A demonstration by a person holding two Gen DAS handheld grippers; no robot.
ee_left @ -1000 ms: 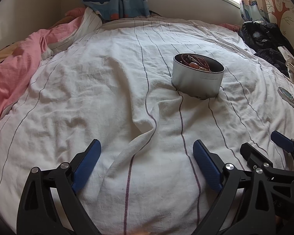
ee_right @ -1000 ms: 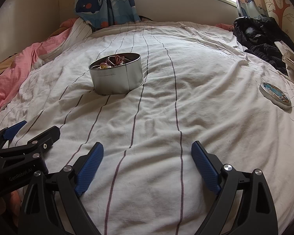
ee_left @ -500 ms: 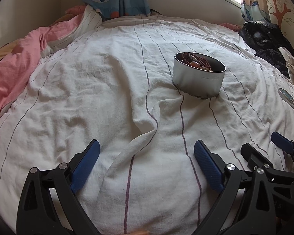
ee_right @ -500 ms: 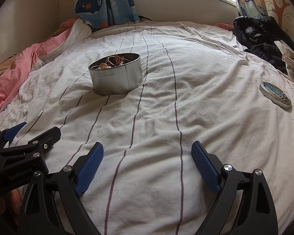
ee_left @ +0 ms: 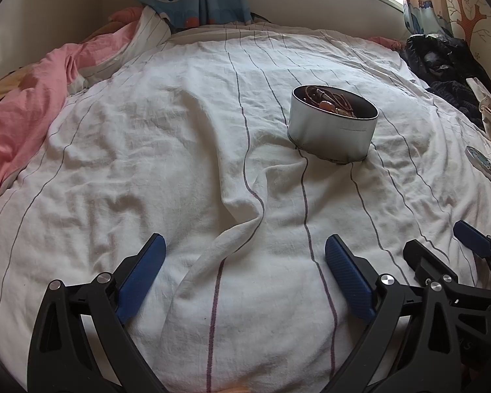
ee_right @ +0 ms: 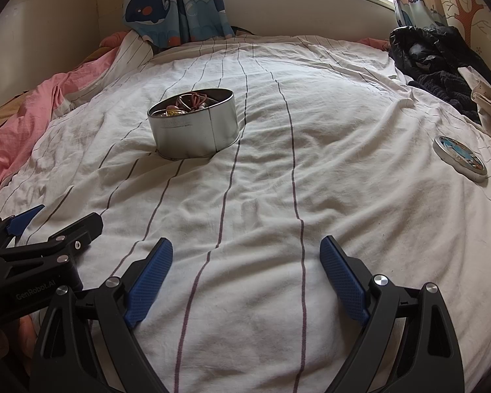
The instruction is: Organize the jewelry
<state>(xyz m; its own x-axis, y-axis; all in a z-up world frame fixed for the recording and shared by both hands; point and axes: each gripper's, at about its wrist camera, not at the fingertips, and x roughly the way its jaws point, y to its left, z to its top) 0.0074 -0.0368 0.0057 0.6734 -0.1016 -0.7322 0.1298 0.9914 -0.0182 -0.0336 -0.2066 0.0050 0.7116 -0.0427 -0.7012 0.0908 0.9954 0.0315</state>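
The left gripper (ee_left: 244,273), black with blue ribbed pads, hovers low over the bed with its jaws spread wide and nothing between them; only a raised fold of the white striped bedsheet (ee_left: 147,150) runs up between the pads. The right gripper (ee_right: 245,271), of the same make, sits just beside it, its jaws equally wide and empty above the flat sheet. Each gripper shows at the edge of the other's view: the right one at the lower right of the left view, the left one at the lower left of the right view.

Farther out, near the middle of the bed, stands the round silver metal tin (ee_left: 332,129), upright and lidless, pressing a hollow into the sheet. Inside lies a tangle of brownish cords and beads (ee_right: 188,103), the jewelry. Well apart, toward the right edge of the bed, lies a round flat lid with a blue picture (ee_right: 460,157). A crumpled pink blanket (ee_left: 19,114) lies along the left side, dark clothing (ee_right: 432,59) at the far right, and whale-print curtains (ee_right: 173,3) hang behind.
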